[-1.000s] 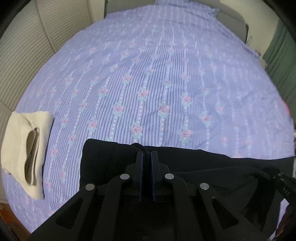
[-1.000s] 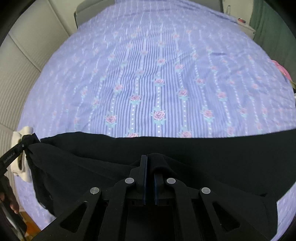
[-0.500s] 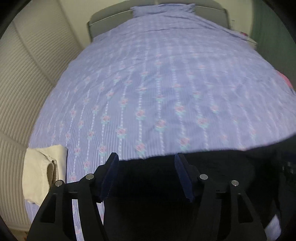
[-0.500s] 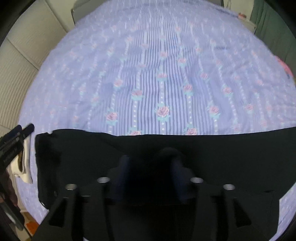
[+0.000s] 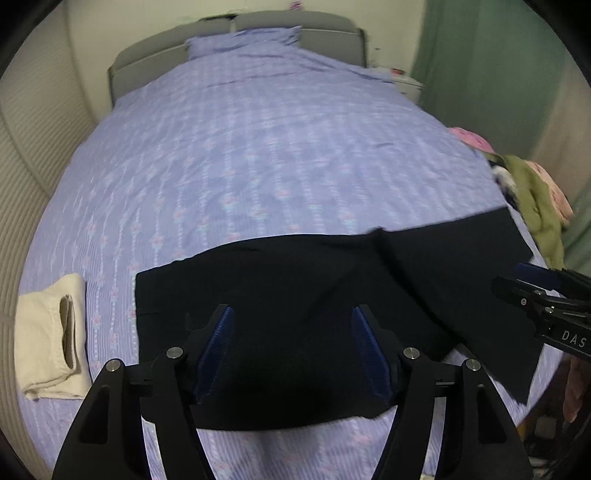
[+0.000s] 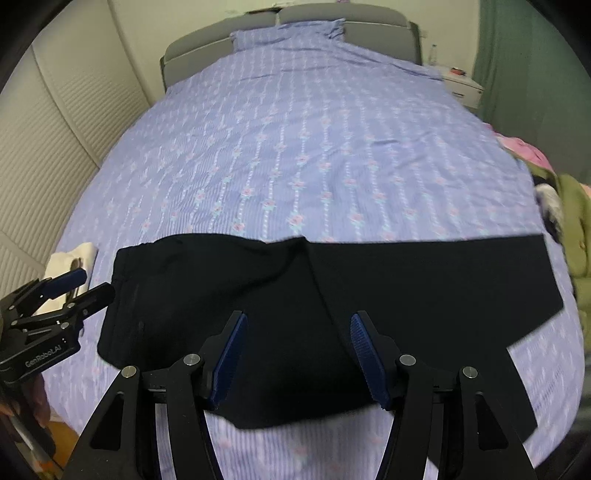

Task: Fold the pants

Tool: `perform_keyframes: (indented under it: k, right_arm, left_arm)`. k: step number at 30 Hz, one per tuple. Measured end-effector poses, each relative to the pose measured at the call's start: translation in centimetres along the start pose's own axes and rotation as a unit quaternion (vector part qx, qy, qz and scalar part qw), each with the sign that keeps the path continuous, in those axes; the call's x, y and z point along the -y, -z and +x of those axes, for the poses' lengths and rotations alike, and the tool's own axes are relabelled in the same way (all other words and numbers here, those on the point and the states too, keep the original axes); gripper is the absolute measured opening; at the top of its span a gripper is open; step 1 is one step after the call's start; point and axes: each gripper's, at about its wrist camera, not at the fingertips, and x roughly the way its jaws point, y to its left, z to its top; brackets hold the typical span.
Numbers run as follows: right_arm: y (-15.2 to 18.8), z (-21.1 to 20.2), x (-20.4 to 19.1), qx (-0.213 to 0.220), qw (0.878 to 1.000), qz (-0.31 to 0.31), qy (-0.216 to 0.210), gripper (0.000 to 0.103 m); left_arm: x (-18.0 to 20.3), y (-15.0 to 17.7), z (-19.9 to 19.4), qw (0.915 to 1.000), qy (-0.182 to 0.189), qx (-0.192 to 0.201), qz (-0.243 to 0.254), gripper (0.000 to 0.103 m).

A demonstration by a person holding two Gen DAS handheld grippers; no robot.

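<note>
Black pants [image 5: 295,288] lie flat across the near end of the bed, waistband at the left, legs stretching right; they also show in the right wrist view [image 6: 369,280]. My left gripper [image 5: 291,350] is open and empty, raised above the waist part. My right gripper [image 6: 297,354] is open and empty, raised above the crotch area. The right gripper shows at the right edge of the left wrist view [image 5: 543,295]. The left gripper shows at the left edge of the right wrist view [image 6: 62,295].
The bed [image 5: 258,147] has a purple striped floral cover. A folded cream garment [image 5: 51,332] lies at the near left. A heap of green and pink clothes [image 5: 532,192] sits at the right edge. Headboard and pillow [image 6: 291,26] are at the far end.
Both grippers were shut on the black pants; they have let go, opened wide and pulled up and back. The pants now lie spread flat on the bed.
</note>
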Motion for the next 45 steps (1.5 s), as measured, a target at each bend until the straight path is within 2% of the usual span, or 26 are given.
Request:
perform_keyframes:
  k: [5, 9, 17, 21, 24, 27, 33, 39, 40, 42, 43, 44, 45]
  right_arm:
    - [3.3, -3.3, 2.9, 0.003, 1.0, -0.002, -0.008, 0.059]
    - [6.1, -4.0, 6.3, -0.012, 1.0, -0.024, -0.017, 0.059]
    - [11.3, -4.0, 14.4, -0.071, 0.993, -0.069, -0.068, 0.059]
    - [14.1, -3.2, 17.6, -0.111, 0.985, -0.103, -0.085, 0.059]
    - [16.6, -2.3, 19.3, -0.141, 0.979, -0.12, -0.084, 0.059]
    - [19.1, -0.6, 20.8, -0.172, 0.974, -0.132, -0.07, 0.059]
    - [23.0, 3.7, 21.7, -0.23, 0.962, -0.146, -0.036, 0.059]
    - [24.9, 7.3, 21.8, -0.263, 0.954, -0.144, 0.015, 0.059]
    - [25.0, 7.7, 21.8, -0.264, 0.953, -0.146, 0.029, 0.054]
    - [25.0, 8.4, 21.9, -0.263, 0.952, -0.146, 0.054, 0.037]
    - [24.8, 8.4, 22.1, -0.26, 0.954, -0.136, 0.056, 0.018]
    - [24.4, 8.1, 22.4, -0.257, 0.958, -0.122, 0.047, 0.004]
    - [23.6, 7.2, 22.8, -0.243, 0.963, -0.103, 0.049, 0.004]
  left_arm:
    - [5.1, 1.4, -2.2, 0.9999, 0.012, 0.004, 0.008, 0.074]
    - [10.0, 3.7, -2.0, 0.9998, 0.015, -0.015, 0.004, 0.074]
    - [20.0, 8.9, -1.5, 0.9969, -0.027, -0.048, -0.057, 0.074]
    - [23.3, 11.2, -0.8, 0.992, -0.036, -0.069, -0.099, 0.074]
    - [25.4, 12.8, -0.3, 0.99, -0.04, -0.094, -0.098, 0.074]
    - [26.8, 14.2, 0.0, 0.9888, -0.052, -0.11, -0.086, 0.074]
    - [28.1, 15.8, 1.9, 0.9857, -0.052, -0.149, -0.058, 0.074]
    - [28.6, 16.1, 2.9, 0.9859, -0.032, -0.163, -0.021, 0.074]
    - [28.7, 16.1, 3.1, 0.986, -0.03, -0.164, -0.015, 0.074]
    - [28.6, 16.0, 3.5, 0.9862, -0.023, -0.164, -0.004, 0.074]
    - [28.5, 15.9, 3.7, 0.9865, -0.019, -0.163, 0.001, 0.074]
    - [28.4, 15.7, 3.8, 0.9866, -0.016, -0.162, 0.006, 0.073]
    - [28.3, 15.4, 3.8, 0.9869, -0.013, -0.161, 0.008, 0.073]
